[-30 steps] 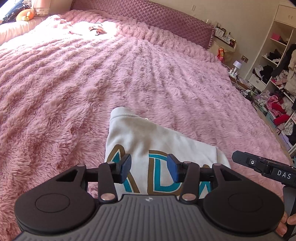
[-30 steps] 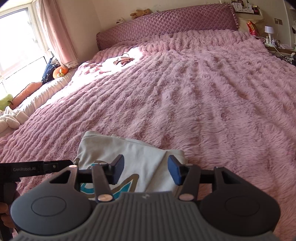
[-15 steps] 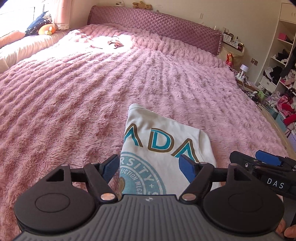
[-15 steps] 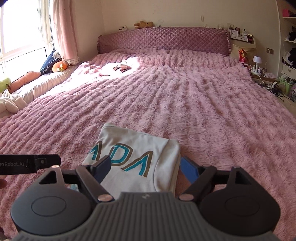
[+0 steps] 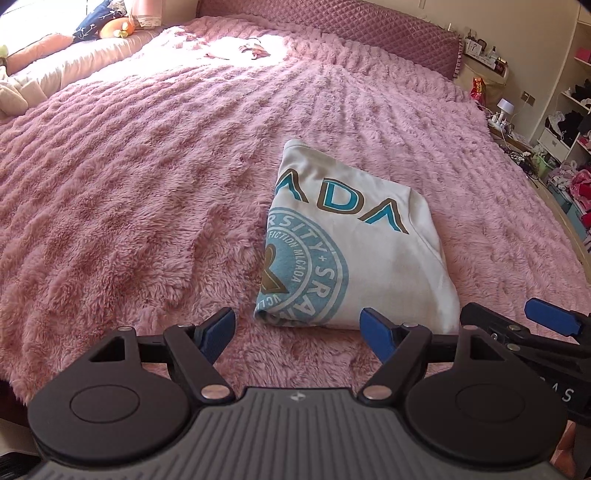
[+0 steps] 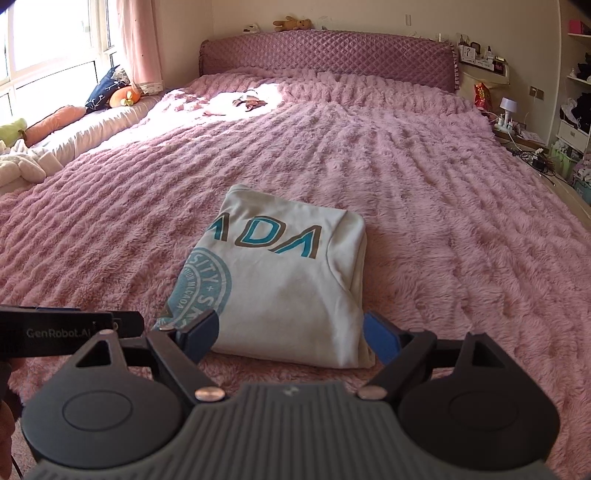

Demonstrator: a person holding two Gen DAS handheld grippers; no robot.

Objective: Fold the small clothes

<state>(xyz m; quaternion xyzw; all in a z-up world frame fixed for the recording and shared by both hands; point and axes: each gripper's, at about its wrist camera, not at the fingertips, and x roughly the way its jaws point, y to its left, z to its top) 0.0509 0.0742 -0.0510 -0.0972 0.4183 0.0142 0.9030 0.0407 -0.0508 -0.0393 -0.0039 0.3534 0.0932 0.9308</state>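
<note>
A folded white sweatshirt lies flat on the fluffy pink blanket that covers the bed, near the blanket's close edge and well apart from the quilted mauve headboard. Its top face shows teal and brown letters reading "ADA" above part of a round teal seal, and a folded sleeve runs along its right side. The left tongs stand wide open and empty, just short of the sweatshirt's near edge, with the blue pads spread to either side of the sweatshirt's near left corner. The right tongs are likewise spread wide and grip nothing; they sit at the sweatshirt's near right corner, one pad in front of the printed seal and the other just beside the folded sleeve edge. Far beyond the sweatshirt, in a sunlit patch close to the headboard, rests a small dark item too small to identify. A stuffed bear sits on top of the headboard.
</note>
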